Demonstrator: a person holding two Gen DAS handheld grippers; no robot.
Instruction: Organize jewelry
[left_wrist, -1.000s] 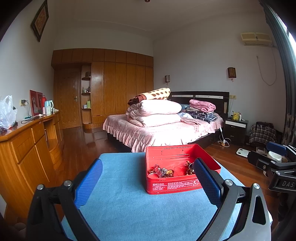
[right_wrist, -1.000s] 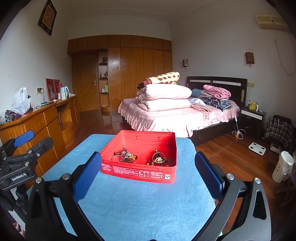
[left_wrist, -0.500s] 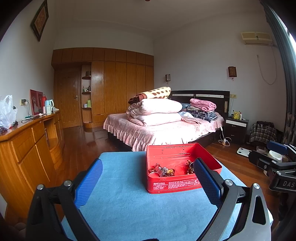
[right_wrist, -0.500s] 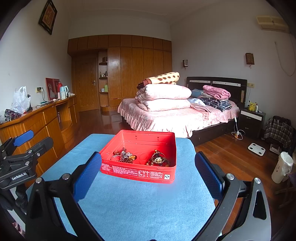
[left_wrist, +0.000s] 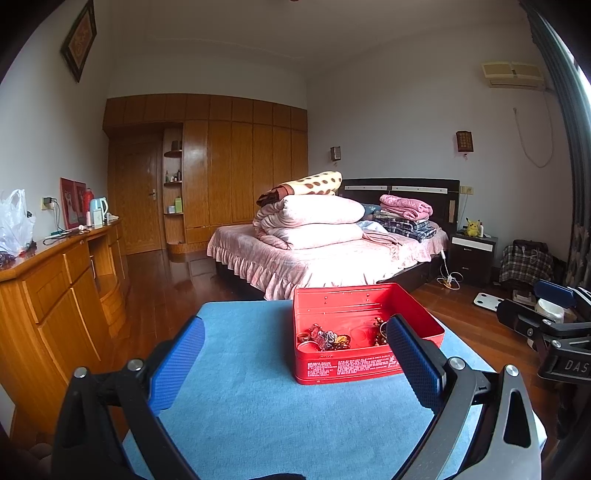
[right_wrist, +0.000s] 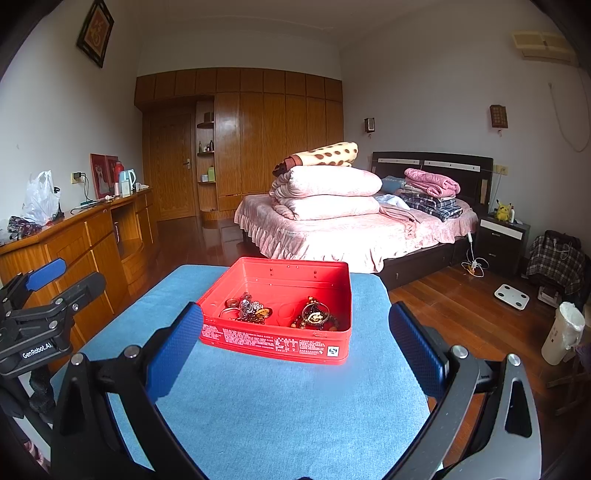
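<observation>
Bare blue tabletop (right_wrist: 258, 398) lies before the red tin (right_wrist: 280, 341); its walls seemingly hem the jewelry (right_wrist: 314, 317).

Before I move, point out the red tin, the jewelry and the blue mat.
red tin (right_wrist: 275, 343), right wrist view, front wall.
jewelry (right_wrist: 316, 317), right wrist view, right-hand pile in the tin.
blue mat (right_wrist: 280, 406), right wrist view, bare patch before the tin.

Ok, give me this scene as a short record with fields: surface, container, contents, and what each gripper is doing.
surface: blue mat
container: red tin, lid off, on the mat
contents: jewelry in two tangled clumps near the tin's front wall
left gripper: open, empty, short of the tin
right gripper: open, empty, short of the tin
jewelry outside tin: none visible
</observation>
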